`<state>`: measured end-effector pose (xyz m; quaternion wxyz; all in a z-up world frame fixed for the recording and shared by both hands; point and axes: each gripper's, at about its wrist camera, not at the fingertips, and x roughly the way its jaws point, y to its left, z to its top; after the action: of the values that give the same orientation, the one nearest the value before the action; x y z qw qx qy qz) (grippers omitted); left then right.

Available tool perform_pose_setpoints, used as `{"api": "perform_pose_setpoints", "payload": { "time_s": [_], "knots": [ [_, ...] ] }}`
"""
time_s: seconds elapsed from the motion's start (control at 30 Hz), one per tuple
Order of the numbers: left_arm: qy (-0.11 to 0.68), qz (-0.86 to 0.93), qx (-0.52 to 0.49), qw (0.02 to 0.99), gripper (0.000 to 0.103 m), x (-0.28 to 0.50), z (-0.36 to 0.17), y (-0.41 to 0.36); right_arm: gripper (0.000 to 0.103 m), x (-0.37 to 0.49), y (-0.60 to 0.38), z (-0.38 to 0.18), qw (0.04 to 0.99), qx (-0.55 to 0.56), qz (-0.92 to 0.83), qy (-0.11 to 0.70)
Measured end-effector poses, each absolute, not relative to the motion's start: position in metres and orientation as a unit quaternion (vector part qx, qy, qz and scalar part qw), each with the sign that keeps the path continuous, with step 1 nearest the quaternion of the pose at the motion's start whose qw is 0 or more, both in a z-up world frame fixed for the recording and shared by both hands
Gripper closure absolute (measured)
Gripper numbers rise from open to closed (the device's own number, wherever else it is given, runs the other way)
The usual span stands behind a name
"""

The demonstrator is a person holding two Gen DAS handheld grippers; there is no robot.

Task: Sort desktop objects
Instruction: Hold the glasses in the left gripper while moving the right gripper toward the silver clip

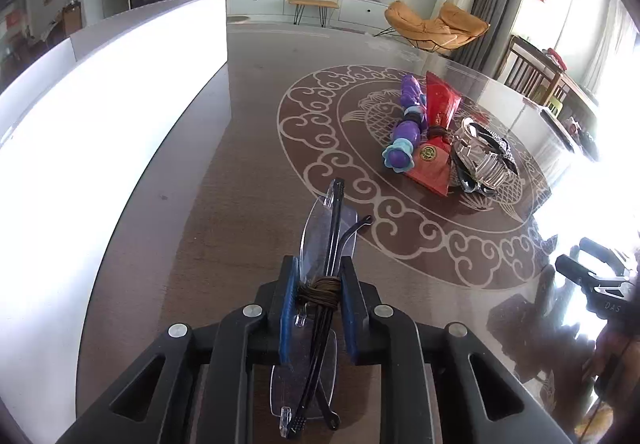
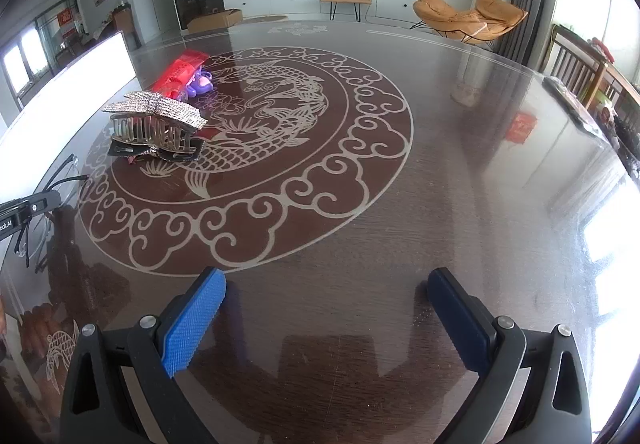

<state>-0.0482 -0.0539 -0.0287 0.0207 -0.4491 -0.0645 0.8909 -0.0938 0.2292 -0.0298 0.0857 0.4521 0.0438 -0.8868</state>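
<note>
My left gripper (image 1: pixel 319 268) is shut on a folded pair of rimless glasses (image 1: pixel 328 232) with dark arms, bound at the middle by a brown cord. The glasses stick out ahead of the blue pads, above the table. To the right and farther off lies a pile: a purple toy (image 1: pixel 408 124), a red packet (image 1: pixel 438 112) and a sparkly hair claw (image 1: pixel 480 156). My right gripper (image 2: pixel 328 284) stands open over the bare tabletop with nothing between its fingers. From there the hair claw (image 2: pixel 156 112) sits far left, and the glasses (image 2: pixel 60 172) show at the left edge.
A bright white box wall (image 1: pixel 100 124) runs along the left side of the round glass-topped table (image 2: pixel 480 204) with its fish pattern. A dark flat object (image 2: pixel 572 104) lies near the far right rim. Wooden chairs stand beyond that edge.
</note>
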Motion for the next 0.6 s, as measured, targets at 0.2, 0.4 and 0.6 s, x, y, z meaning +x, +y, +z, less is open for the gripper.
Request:
{"api": "perform_pose_setpoints", "payload": {
  "time_s": [0.2, 0.4, 0.6],
  "knots": [
    [-0.014, 0.892, -0.452, 0.02, 0.023, -0.047, -0.032, -0.04, 0.002, -0.093, 0.23, -0.03, 0.083, 0.452, -0.887, 0.041],
    [0.014, 0.893, -0.449, 0.018, 0.015, -0.039, -0.037, -0.032, 0.002, -0.093, 0.23, -0.029, 0.083, 0.452, -0.887, 0.041],
    [0.013, 0.891, -0.453, 0.015, 0.005, -0.042, -0.039, -0.032, 0.001, -0.093, 0.231, -0.029, 0.084, 0.452, -0.887, 0.04]
  ]
}}
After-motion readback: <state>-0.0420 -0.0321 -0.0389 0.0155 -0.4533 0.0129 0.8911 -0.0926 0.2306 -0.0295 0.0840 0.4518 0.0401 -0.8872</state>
